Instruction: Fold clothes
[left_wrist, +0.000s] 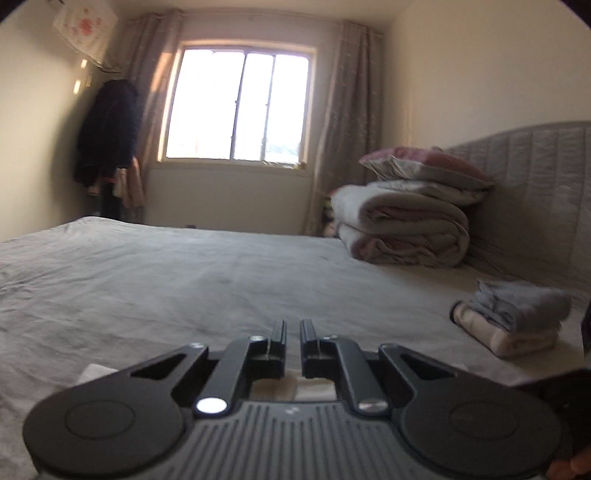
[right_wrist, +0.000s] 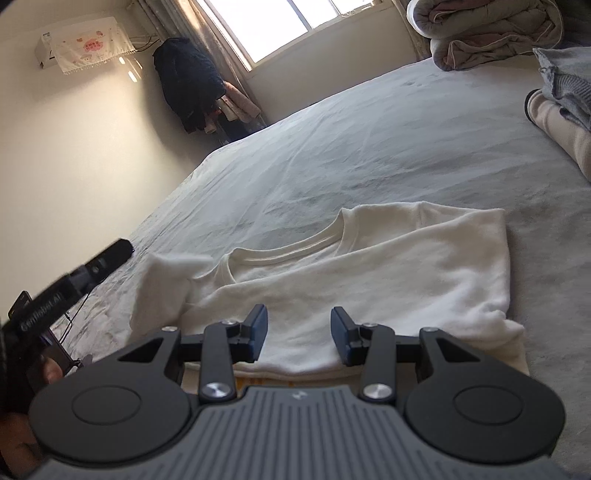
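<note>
White, soft and limp, the sweatshirt lies mid-frame on the bed sheet, seemingly already half folded, so I'd pinch a doubled edge; my right gripper gapes empty, my left gripper is closed.

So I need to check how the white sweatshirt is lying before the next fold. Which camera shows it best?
The right wrist view: the white sweatshirt lies spread on the bed, collar and far edge visible. The left wrist view shows only slivers of pale fabric behind its gripper.
</note>
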